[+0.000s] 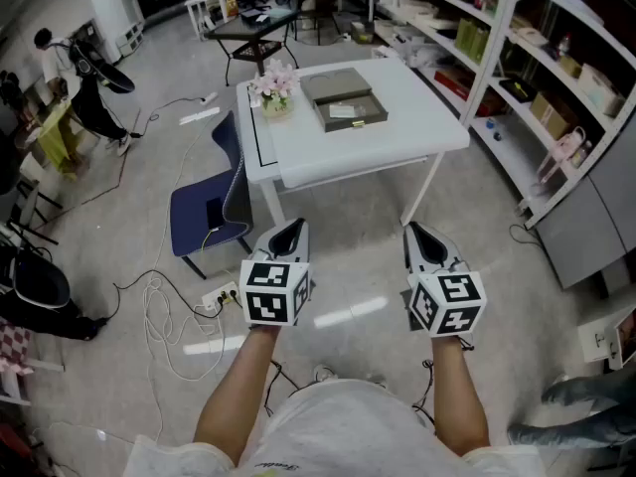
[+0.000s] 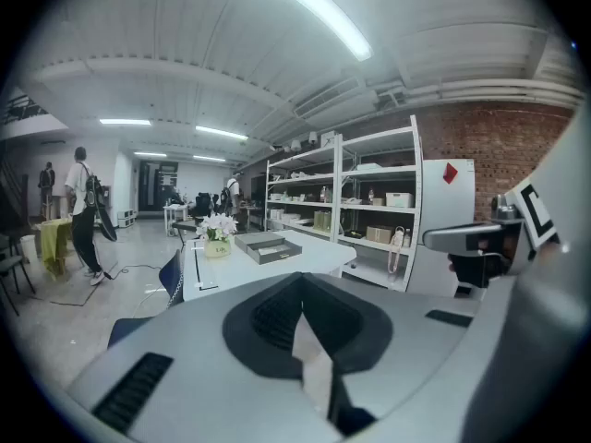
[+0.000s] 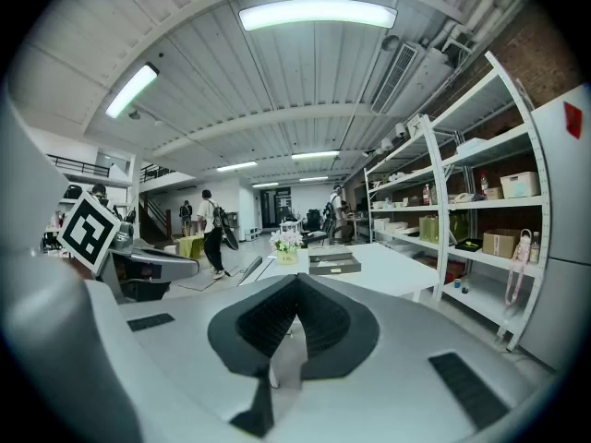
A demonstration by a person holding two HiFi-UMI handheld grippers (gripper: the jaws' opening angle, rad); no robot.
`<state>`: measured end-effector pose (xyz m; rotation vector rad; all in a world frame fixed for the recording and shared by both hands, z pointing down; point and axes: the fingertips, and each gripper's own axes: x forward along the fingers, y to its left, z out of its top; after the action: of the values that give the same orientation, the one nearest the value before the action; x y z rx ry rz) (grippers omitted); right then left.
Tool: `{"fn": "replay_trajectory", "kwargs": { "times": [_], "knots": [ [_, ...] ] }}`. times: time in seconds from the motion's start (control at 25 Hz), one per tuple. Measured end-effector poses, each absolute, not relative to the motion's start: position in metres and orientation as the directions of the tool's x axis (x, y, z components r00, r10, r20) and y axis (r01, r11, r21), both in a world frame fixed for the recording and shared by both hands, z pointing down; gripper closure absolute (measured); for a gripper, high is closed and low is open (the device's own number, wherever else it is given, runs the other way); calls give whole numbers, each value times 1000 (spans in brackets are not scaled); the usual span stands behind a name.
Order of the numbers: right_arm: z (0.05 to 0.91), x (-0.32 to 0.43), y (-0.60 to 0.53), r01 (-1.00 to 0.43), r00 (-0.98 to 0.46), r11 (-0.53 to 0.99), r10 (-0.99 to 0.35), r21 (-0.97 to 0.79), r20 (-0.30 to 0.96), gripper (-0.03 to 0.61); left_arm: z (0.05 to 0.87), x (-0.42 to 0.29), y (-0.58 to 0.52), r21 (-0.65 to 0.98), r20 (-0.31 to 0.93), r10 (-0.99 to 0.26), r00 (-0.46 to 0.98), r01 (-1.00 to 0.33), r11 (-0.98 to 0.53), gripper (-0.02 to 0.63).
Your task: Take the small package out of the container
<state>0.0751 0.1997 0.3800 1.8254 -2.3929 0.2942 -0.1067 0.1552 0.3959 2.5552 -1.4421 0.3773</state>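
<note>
Open-plan lab or workshop space, industrial build.

- Bare grey floor [image 1: 368,266]; ribbed ceiling with tube lights [image 3: 317,14] and an exposed duct [image 3: 399,63]; brick wall [image 2: 499,137] on the right.
- Long white shelving [image 1: 494,38] down the right side, stocked with cardboard boxes [image 1: 552,115] and supplies.
- Lone white table [image 1: 407,117] set out mid-floor, carrying a flower pot [image 1: 274,89] and a grey container [image 1: 344,99]; blue chair [image 1: 214,212] just left of it.
- Power strip [image 1: 221,296] and loose cables [image 1: 159,316] trail across the near floor.
- Far end: dark desk with office chairs [image 1: 253,23]; a person with a backpack [image 3: 211,232] stands on the far left.
</note>
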Motion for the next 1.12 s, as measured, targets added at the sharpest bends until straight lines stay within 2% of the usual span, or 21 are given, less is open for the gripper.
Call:
{"fn": "replay_trajectory", "kwargs": {
  "times": [0.68, 1.12],
  "knots": [
    [386, 58, 151, -976, -216, 212, -953, -42, 211, 572, 410, -124, 116, 55, 328, -794, 512, -849, -525, 611],
    [396, 69, 70, -967, -256, 249, -944, -62, 206, 522, 421, -116, 46, 39, 347, -806, 479, -866, -498, 611]
  ]
}}
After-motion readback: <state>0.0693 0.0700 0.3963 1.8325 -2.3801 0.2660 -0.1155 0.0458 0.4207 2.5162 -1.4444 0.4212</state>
